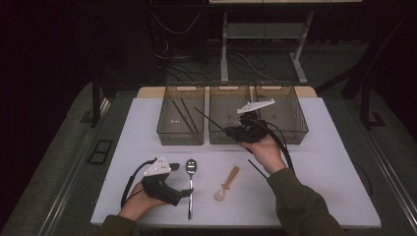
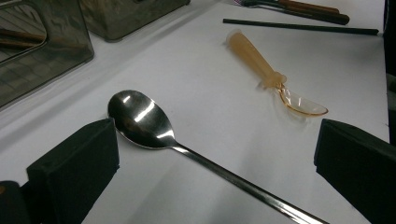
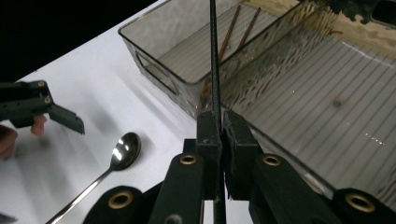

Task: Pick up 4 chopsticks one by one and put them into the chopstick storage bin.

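My right gripper (image 1: 231,132) (image 3: 222,123) is shut on a thin black chopstick (image 1: 209,118) (image 3: 215,70). It holds the stick above the front of the middle clear bin (image 1: 228,93) (image 3: 327,102), with the tip slanting toward the left bin (image 1: 167,113) (image 3: 154,42). Two brown chopsticks (image 1: 184,115) (image 3: 243,23) lie in that left bin. My left gripper (image 1: 183,179) (image 2: 215,154) rests open near the front edge. Its jaws stand on either side of a metal spoon (image 1: 191,167) (image 2: 140,119) (image 3: 125,148) without touching it.
An amber plastic spoon (image 1: 227,184) (image 2: 271,74) and a second black chopstick (image 1: 257,168) (image 2: 299,27) lie on the white table (image 1: 334,162). A third clear bin (image 1: 295,113) stands at the right. Brown-handled utensils (image 2: 308,9) lie beyond the chopstick.
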Tool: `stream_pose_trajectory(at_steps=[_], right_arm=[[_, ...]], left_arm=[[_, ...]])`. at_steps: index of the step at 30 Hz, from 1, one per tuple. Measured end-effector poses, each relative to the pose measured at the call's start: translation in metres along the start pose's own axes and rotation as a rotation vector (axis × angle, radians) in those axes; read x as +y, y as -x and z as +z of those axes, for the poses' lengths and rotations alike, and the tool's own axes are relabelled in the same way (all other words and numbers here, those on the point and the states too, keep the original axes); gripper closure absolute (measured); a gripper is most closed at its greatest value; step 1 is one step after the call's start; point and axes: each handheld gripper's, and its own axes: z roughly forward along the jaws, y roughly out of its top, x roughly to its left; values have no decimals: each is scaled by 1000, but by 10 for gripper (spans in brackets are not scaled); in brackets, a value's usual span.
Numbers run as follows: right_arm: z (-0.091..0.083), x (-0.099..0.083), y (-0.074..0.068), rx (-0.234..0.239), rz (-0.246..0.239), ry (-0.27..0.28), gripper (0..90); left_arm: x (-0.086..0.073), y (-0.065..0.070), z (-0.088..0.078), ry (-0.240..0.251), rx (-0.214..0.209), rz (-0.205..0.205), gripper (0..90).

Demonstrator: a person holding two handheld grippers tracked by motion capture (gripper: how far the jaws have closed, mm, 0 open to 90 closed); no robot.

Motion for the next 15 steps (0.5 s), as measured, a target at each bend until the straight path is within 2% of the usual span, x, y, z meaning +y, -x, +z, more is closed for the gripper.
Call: stream_pose_trajectory(at_steps=[15], right_arm=[[23,46,-10,-43,-22,-13,859]], left_arm=[[1,2,0,-4,-10,35,0]])
